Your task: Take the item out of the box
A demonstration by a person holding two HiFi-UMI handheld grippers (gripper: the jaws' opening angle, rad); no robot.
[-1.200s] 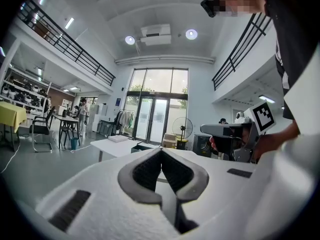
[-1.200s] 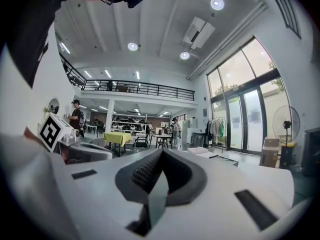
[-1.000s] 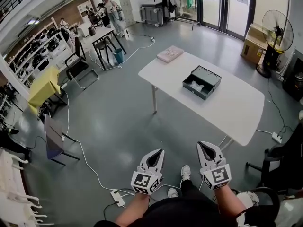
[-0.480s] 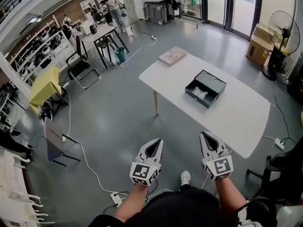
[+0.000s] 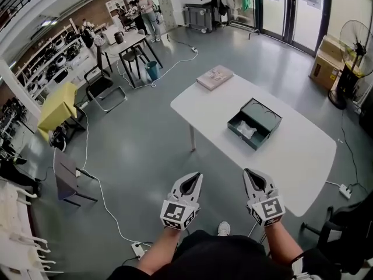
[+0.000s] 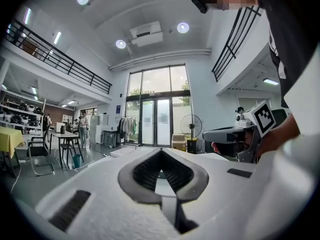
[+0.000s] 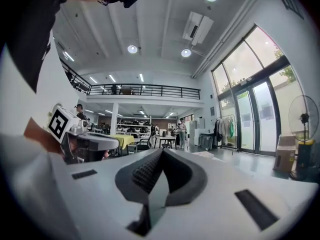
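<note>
A dark green box [image 5: 254,123] lies open on the white table [image 5: 291,150], well ahead of both grippers. A pale crumpled item [image 5: 245,131] rests in its near half. My left gripper [image 5: 196,176] and right gripper [image 5: 249,172] are held side by side over the floor, short of the table's near edge, both pointing toward it. Each is shut with nothing between its jaws. The left gripper view shows its tips [image 6: 160,152] together and the right gripper [image 6: 235,134] beside it. In the right gripper view the tips [image 7: 161,151] meet too.
A pink book [image 5: 214,77] lies at the table's far left corner. A cable and a power strip [image 5: 139,249] run over the grey floor by my feet. A fan [image 5: 356,50] and a cardboard carton [image 5: 326,69] stand at the right. Chairs, desks and people fill the left.
The table and box have come nearer and sit lower in the head view. Both grippers keep side by side and stay shut.
</note>
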